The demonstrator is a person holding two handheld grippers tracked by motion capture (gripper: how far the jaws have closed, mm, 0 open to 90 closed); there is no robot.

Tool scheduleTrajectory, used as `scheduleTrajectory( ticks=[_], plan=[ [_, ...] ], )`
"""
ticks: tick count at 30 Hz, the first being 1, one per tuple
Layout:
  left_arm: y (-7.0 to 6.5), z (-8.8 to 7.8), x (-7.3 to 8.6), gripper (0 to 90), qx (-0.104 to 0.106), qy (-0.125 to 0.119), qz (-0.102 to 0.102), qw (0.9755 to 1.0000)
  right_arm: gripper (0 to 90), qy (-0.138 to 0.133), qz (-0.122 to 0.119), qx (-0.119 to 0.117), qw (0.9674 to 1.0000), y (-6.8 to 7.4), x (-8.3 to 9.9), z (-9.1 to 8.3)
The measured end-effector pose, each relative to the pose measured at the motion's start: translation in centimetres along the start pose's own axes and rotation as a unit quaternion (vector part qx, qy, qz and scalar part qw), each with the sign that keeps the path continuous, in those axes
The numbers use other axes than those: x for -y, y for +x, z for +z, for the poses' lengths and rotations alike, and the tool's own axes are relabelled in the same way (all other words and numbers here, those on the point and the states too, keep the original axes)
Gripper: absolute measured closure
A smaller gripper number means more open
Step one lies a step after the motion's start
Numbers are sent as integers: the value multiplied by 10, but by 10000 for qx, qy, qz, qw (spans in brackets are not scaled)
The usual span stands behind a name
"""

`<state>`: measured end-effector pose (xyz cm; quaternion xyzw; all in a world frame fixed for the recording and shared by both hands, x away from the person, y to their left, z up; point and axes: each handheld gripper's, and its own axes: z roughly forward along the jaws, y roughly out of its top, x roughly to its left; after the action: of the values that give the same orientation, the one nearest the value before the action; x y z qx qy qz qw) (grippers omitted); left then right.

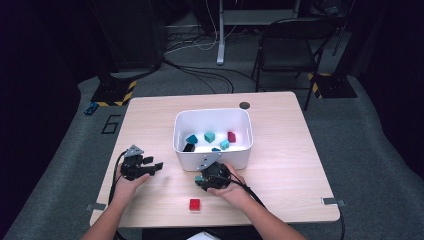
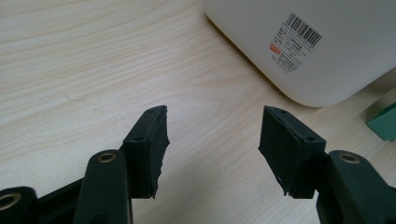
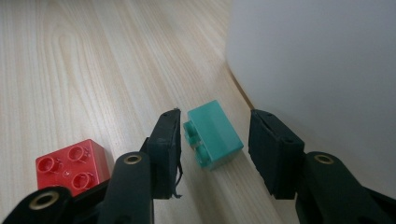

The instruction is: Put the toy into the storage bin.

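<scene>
A green brick [image 3: 215, 135] lies on its side on the wooden table [image 1: 285, 170], close to the near wall of the white bin [image 1: 212, 157]. My right gripper [image 3: 215, 116] stands low around it, one jaw on each side. A gap shows at the right pad [image 3: 273, 149], so the jaws are open. In the high view the right gripper [image 1: 201, 179] points left, just in front of the bin. A red brick [image 3: 70, 163] sits behind its left jaw, toward the table's front edge [image 1: 194, 204]. My left gripper [image 2: 212, 112] rests open over bare wood, with nothing between its jaws [image 1: 155, 166].
The bin holds several bricks, among them a teal one [image 1: 209, 136] and a dark red one [image 1: 231, 136]. Its labelled wall [image 2: 327, 56] rises ahead and right of the left gripper, with the green brick [image 2: 384, 122] at that view's right edge. A black chair [image 1: 290, 47] stands beyond the table.
</scene>
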<state>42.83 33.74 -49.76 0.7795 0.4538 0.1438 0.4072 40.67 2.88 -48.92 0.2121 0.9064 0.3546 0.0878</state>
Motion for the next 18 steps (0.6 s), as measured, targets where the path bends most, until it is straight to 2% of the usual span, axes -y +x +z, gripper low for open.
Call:
scheduleTrajectory(
  ticks=[5, 9, 12, 18],
  plan=[
    [0, 0, 0, 414, -4, -30, -12, 10000, 570, 72, -109, -8, 9999, -1, 2, 7],
    [0, -1, 0, 414, 13, -2, -15, 10000, 626, 126, -193, -40, 9997, 0, 3, 9],
    [0, -1, 0, 414, 6, -1, -16, 10000, 664, 178, -166, -50, 9997, 1, 3, 10],
    [0, -1, 0, 414, 12, -5, -16, 10000, 669, 213, -150, -46, 9996, 3, 3, 9]
  ],
)
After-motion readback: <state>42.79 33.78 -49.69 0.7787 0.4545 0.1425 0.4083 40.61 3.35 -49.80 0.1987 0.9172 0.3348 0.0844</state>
